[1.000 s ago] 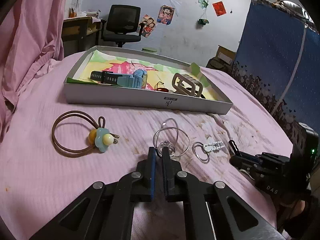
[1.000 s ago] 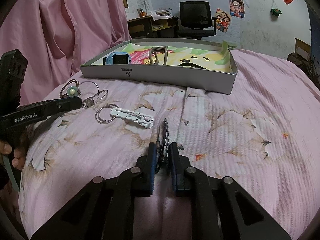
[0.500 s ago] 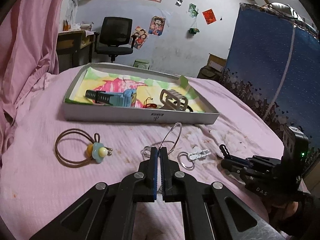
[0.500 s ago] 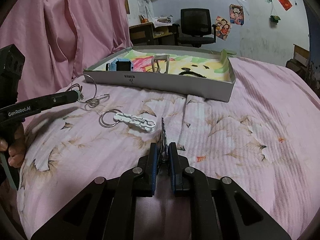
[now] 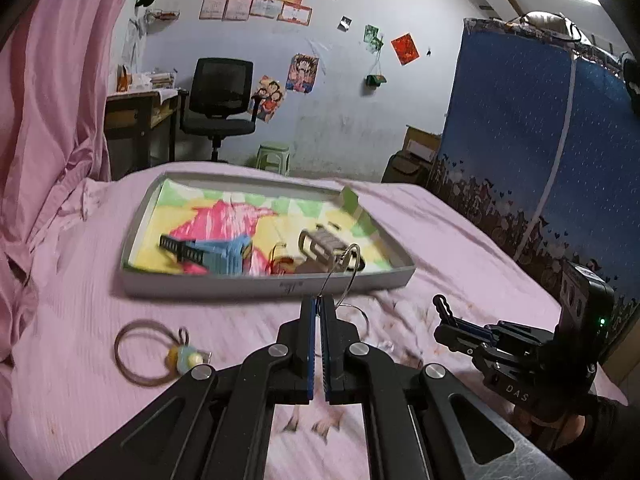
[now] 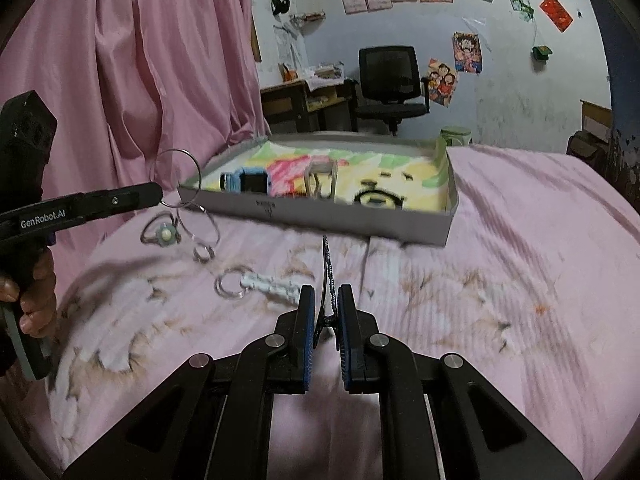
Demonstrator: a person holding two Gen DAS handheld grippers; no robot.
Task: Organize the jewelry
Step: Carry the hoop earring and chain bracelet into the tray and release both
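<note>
Just short of the tray (image 5: pixel 264 286), your left gripper (image 5: pixel 319 304) pinched the wire rings (image 5: pixel 344 268) and your right gripper (image 6: pixel 330 300) a beaded strand (image 6: pixel 329 268); dangling loops risked snagging its wall.

The left gripper (image 5: pixel 319 304) is held raised, its jaws pressed together on a thin wire ring (image 5: pixel 345 266); the right gripper (image 6: pixel 326 300) is held low, jaws nearly closed, a dark hair clip (image 6: pixel 328 268) pinched between them; each handle is gripped by a hand (image 6: pixel 30 300).
</note>
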